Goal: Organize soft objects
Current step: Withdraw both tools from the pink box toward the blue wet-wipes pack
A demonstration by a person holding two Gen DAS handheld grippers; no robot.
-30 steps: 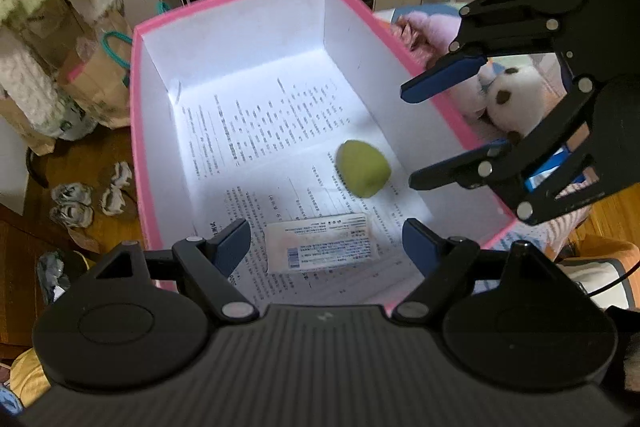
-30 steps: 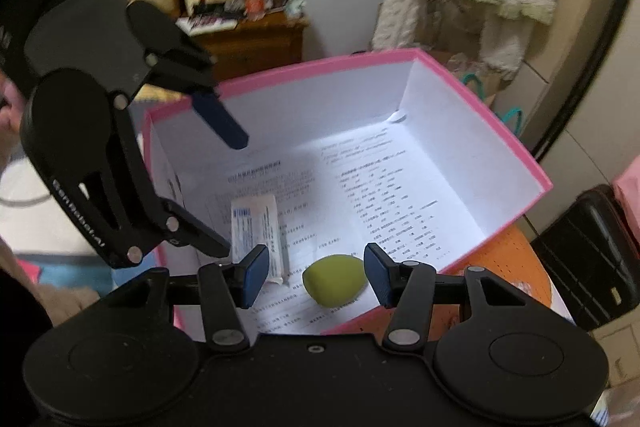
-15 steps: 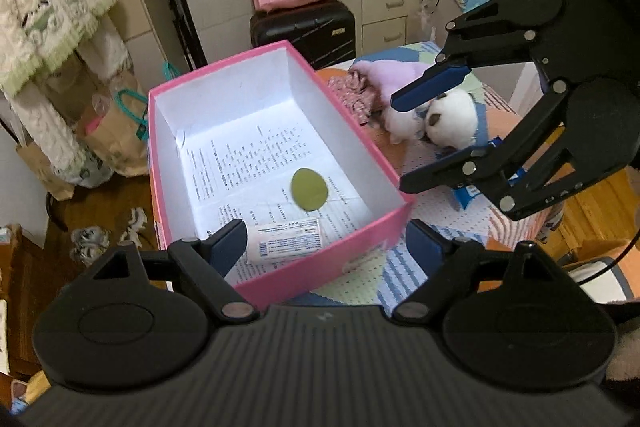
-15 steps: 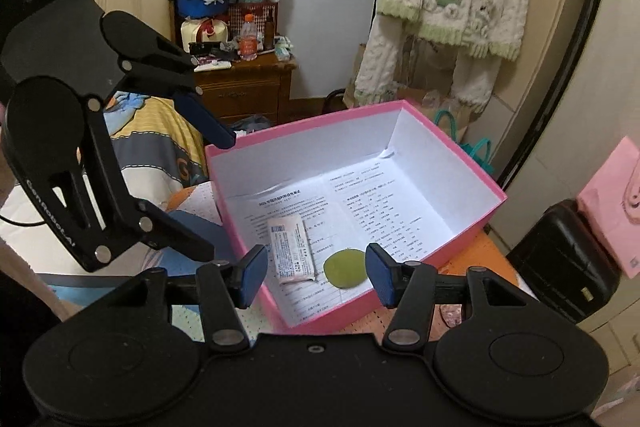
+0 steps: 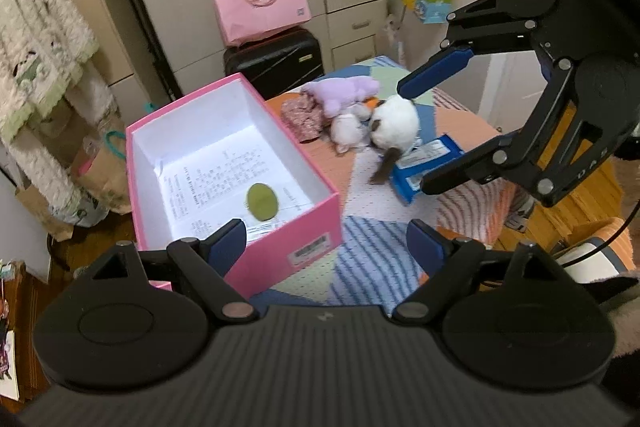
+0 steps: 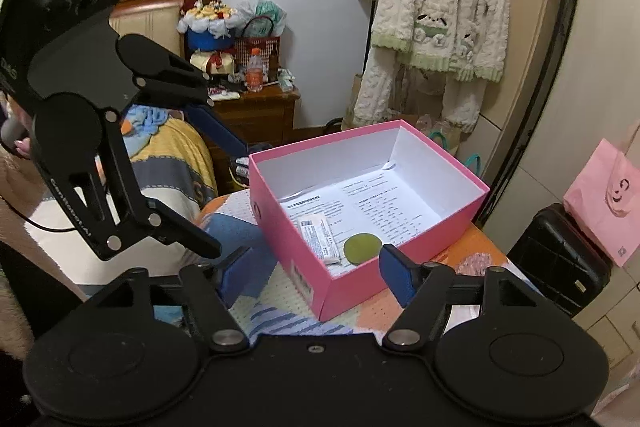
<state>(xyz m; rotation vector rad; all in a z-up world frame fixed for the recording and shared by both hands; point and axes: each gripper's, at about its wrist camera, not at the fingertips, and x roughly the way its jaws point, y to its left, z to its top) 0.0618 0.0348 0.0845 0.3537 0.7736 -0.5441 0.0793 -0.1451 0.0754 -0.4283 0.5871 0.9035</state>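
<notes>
The left hand-held gripper (image 5: 324, 241) hangs above the near edge of the counter (image 5: 360, 267) with its blue-padded fingers (image 5: 228, 241) spread wide and nothing between them. Just ahead and left of it sits the pink box (image 5: 316, 223), open at the top, with printed paper (image 5: 208, 179) lining its floor; a flat green sponge (image 5: 262, 202) lies on that paper near the box's closest wall, and beside it, partly hidden behind the left finger, a small white packet (image 5: 260, 229). Ahead and right of the left hand-held gripper, past the box, a cluster of soft toys lies on the patchwork cover: a purple plush (image 5: 340, 93) farthest away, a small white plush (image 5: 348, 133) in front of it, a white plush with dark patches (image 5: 394, 125) touching that one, and a reddish patterned cloth (image 5: 300, 117) just beside the box's far corner. A blue pack (image 5: 424, 163) lies just right of the toys. The right hand-held gripper (image 5: 412, 139) hovers over that pack and the white plush, its fingers likewise spread and empty, upper tip near the plush's top and lower finger crossing in front of the pack. From the right wrist view, the right hand-held gripper (image 6: 312, 273) frames the box's (image 6: 352, 291) near corner, with the sponge (image 6: 362, 247) and packet (image 6: 320, 235) just inside it, and the left hand-held gripper (image 6: 224, 195) open to its left. Beyond the counter stand a black suitcase (image 5: 276, 57) and a pink bag (image 5: 260, 1) on top of it.
</notes>
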